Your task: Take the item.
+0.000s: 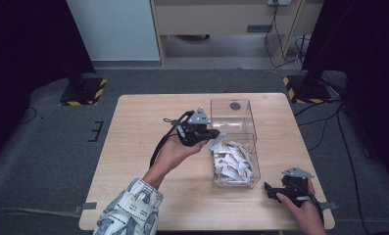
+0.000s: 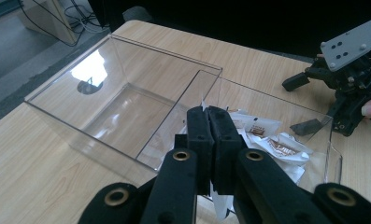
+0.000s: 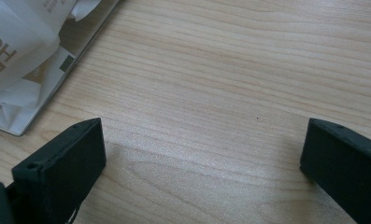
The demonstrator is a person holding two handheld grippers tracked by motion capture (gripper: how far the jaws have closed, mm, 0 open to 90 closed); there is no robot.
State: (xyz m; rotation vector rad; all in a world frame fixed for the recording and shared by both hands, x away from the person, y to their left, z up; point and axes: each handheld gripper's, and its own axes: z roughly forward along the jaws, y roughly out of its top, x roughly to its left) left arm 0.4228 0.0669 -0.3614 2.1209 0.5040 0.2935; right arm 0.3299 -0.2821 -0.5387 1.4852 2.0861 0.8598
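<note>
Wooden table, near to far: right gripper, jaws spread, rests by the near right corner; left gripper pinches a white sachet at the clear box's left wall. Likely risk: a thin corner grip lets it slip.

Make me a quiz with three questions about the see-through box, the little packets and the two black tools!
1. Where do the packets lie?
A. in the near half of the clear box
B. in its far half
C. on the floor

2. How many compartments does the box have?
A. one
B. two
C. four

3. What is the left tool doing?
A. standing wide open
B. shut on a white packet
C. lying on the floor

Answers: 1 A, the pile fills the half nearer the person. 2 B, one clear wall divides it. 3 B, its jaws meet and white paper pokes out between them.
</note>
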